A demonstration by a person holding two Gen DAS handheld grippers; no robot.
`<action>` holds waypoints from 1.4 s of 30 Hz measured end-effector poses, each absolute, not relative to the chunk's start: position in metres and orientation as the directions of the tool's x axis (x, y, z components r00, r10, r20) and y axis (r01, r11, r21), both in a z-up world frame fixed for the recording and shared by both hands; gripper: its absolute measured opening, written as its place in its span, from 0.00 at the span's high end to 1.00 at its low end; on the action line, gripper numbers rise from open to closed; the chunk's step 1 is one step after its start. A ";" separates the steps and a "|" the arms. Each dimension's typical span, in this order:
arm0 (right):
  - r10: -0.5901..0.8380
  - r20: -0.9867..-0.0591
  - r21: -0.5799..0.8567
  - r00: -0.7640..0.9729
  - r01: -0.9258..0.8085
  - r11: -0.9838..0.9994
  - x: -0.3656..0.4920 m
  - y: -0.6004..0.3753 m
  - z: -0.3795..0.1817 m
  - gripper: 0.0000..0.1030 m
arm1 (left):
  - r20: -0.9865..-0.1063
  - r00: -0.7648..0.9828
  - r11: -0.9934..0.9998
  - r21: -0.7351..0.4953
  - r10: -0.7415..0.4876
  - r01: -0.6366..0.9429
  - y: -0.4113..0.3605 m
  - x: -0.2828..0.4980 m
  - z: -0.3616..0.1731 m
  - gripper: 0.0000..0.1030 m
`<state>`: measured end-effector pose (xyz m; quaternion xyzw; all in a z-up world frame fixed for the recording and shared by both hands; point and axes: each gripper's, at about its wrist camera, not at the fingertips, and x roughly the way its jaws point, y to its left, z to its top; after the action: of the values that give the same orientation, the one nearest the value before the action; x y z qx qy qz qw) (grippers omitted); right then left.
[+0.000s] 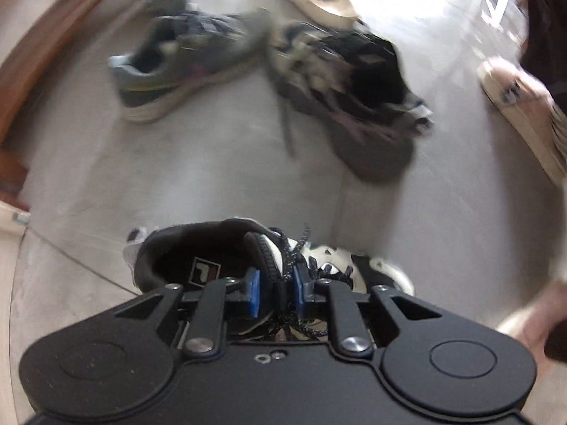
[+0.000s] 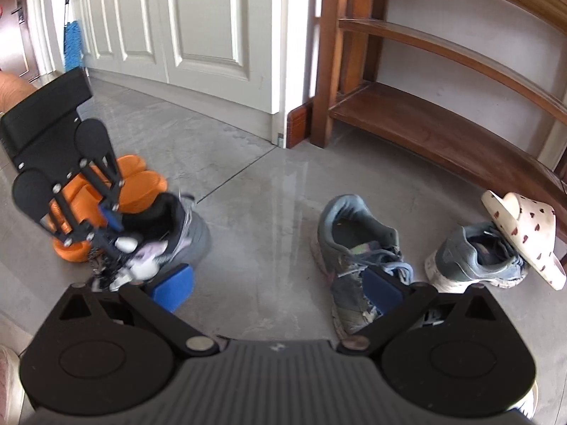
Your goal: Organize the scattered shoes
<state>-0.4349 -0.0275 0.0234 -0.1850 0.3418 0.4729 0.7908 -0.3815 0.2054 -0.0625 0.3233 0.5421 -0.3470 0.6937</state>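
Left wrist view: the left gripper [image 1: 276, 292] is closed on the tongue and laces of a black-and-white sneaker [image 1: 248, 258], with one blue pad [image 1: 253, 292] inside the collar and the other against the laced front. In this view the heel lies to the left and the toe to the right, so the long axis runs across the fingers, not along them. The background is blurred, which is consistent with a carry in progress. Whether the sole touches the floor [image 1: 177, 177] cannot be determined.

In the right wrist view the same sneaker [image 2: 166, 233] is seen held just beside a pair of orange slippers [image 2: 138, 180]. The right gripper [image 2: 276, 290] is open and holds nothing; its fingers are spread above a grey-blue sneaker [image 2: 354, 248], whose heel points away from the camera and whose toe points toward it. Its mate [image 2: 475, 258] stands near it to the right, with a white spotted slipper [image 2: 521, 233] leaning on it. The wooden shoe rack [image 2: 443, 131] behind them carries no shoes on the shelves visible.

The step in hand is judged to be transport of the gripped sneaker. The next move is expected to call for turning the sneaker so that its long axis suits the placing spot, then setting it down level before release. The right gripper is positioned for a grasp at the collar of the grey-blue sneaker.
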 end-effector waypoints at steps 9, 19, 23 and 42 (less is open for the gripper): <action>0.626 -0.700 -0.005 0.344 -0.878 0.478 -0.442 -0.034 0.032 0.01 | -0.965 0.262 0.494 0.213 -0.030 0.843 0.194 -0.392 -0.069 0.70; 0.604 -0.663 -0.051 0.443 -0.831 0.553 -0.435 -0.060 0.042 0.01 | -0.961 0.275 0.638 0.191 -0.035 0.746 0.196 -0.394 -0.032 0.64; 0.566 -0.664 -0.052 0.489 -0.784 0.618 -0.426 -0.078 0.037 0.01 | -0.897 0.389 0.811 0.063 -0.209 0.581 0.183 -0.394 -0.014 0.64; 0.531 -0.690 -0.014 0.492 -0.743 0.669 -0.430 -0.129 0.026 0.01 | -0.868 0.476 0.830 0.159 -0.141 0.535 0.061 -0.360 -0.105 0.84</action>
<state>-0.4296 -0.1289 0.0257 -0.1569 0.3369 0.3751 0.8492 -0.3596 0.0613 -0.1054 0.2096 0.4698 -0.2026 0.8332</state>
